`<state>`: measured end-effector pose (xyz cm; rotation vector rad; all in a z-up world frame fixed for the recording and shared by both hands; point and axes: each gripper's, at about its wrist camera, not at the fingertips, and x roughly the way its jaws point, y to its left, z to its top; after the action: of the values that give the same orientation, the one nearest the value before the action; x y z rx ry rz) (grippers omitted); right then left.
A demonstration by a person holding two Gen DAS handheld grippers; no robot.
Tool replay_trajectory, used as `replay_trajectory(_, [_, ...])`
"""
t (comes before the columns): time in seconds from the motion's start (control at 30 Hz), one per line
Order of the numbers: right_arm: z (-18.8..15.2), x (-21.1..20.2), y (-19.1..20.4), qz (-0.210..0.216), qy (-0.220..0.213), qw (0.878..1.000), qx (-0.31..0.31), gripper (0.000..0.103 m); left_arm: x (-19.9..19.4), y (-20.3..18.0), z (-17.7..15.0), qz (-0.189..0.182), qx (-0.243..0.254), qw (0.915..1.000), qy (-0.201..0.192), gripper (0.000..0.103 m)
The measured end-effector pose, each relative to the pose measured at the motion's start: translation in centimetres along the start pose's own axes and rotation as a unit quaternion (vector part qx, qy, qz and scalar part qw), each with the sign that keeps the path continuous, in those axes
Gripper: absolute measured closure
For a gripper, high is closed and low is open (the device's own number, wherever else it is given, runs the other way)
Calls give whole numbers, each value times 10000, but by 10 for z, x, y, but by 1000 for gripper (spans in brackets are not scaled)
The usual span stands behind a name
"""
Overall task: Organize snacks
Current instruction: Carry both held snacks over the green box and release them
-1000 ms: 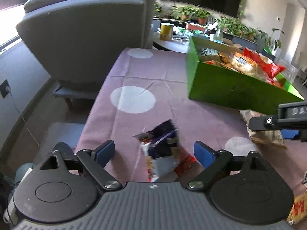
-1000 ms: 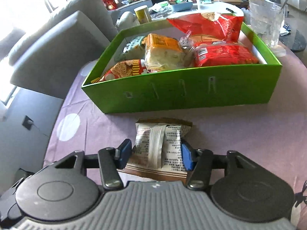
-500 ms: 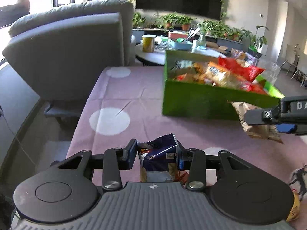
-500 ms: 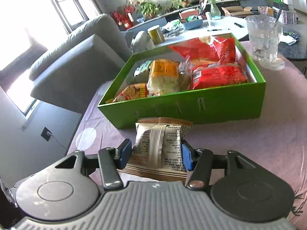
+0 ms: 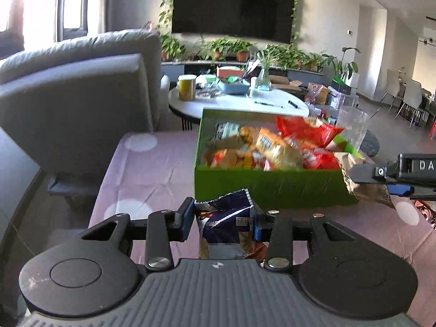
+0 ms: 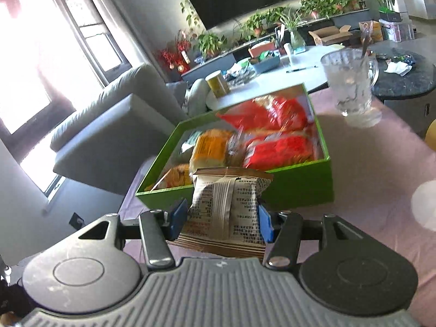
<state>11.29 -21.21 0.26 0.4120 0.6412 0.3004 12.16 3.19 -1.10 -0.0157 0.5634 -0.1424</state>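
Now the left tool (image 5: 223,222) grips a purple snack packet (image 5: 224,218) and the right tool (image 6: 223,219) grips a beige snack packet (image 6: 226,207), both above the bench (image 5: 152,169) before the green box (image 6: 299,188). Each packet should clear the box wall, then drop into a free gap.

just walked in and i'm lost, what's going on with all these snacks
A person is tidying snacks with a handheld gripper in each hand. The left gripper is clamped on a purple packet, and the right gripper is clamped on a beige packet. Both packets are held up off the pink tablecloth, just short of a green box that is already packed with red and orange snack bags.
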Motion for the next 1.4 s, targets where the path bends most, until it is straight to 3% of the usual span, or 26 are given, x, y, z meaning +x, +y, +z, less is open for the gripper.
replay_trajectory(0.4, [21,5,-20,-75,-200,9997,139,29,40,-16,59,-270,291,9990,-217,65])
replay_trajectory(0.73, [25,9,-31,-123,-209,9996,174,29,87,-16,96,-270,135,9992,-275,65])
replay_trajectory(0.9, [26,12,-35,-174,-175,9995,208,29,116,-16,101,-315,43,9991,-298,62])
replay_trajectory(0.97, [27,13,-34,-188,-172,9995,204,29,129,-14,100,-171,8,9992,-373,45])
replay_trajectory(1.03, [28,14,-34,-162,-163,9996,183,29,135,-12,96,22,-14,9995,-311,42])
replay_trajectory(1.17, [33,16,-25,-120,-206,9997,-15,29,128,-4,85,-80,-140,9996,-244,41])
replay_trajectory(1.4, [55,34,-11,28,-242,9996,-107,29,103,2,63,23,96,9996,-256,32])
